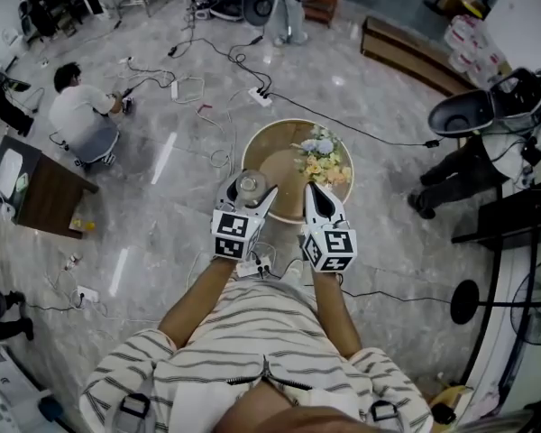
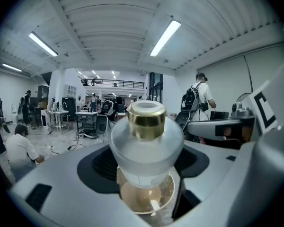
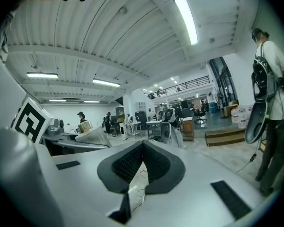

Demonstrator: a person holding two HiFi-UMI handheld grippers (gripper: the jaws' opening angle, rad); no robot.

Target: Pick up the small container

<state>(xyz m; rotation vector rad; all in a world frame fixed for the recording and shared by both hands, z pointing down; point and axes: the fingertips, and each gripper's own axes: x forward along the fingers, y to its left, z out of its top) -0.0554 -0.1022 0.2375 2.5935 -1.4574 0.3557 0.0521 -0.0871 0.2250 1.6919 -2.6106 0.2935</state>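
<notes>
A small frosted glass container (image 2: 146, 145) with a gold collar and white top stands upright between the jaws of my left gripper (image 2: 144, 171), which is shut on its body. In the head view this container (image 1: 251, 186) is lifted over the near left rim of the round wooden table (image 1: 275, 147). My right gripper (image 1: 312, 192) is level with it on the right, a short way apart. In the right gripper view its jaws (image 3: 143, 148) meet at the tip with nothing between them, and the held container (image 3: 87, 135) shows at the left.
A bunch of pale flowers (image 1: 323, 159) lies on the table's far right part. Cables and a power strip (image 1: 260, 96) run over the marble floor. One person crouches at the left (image 1: 83, 115); another stands at the right (image 1: 487, 152). A dark low table (image 1: 45, 192) is at the left.
</notes>
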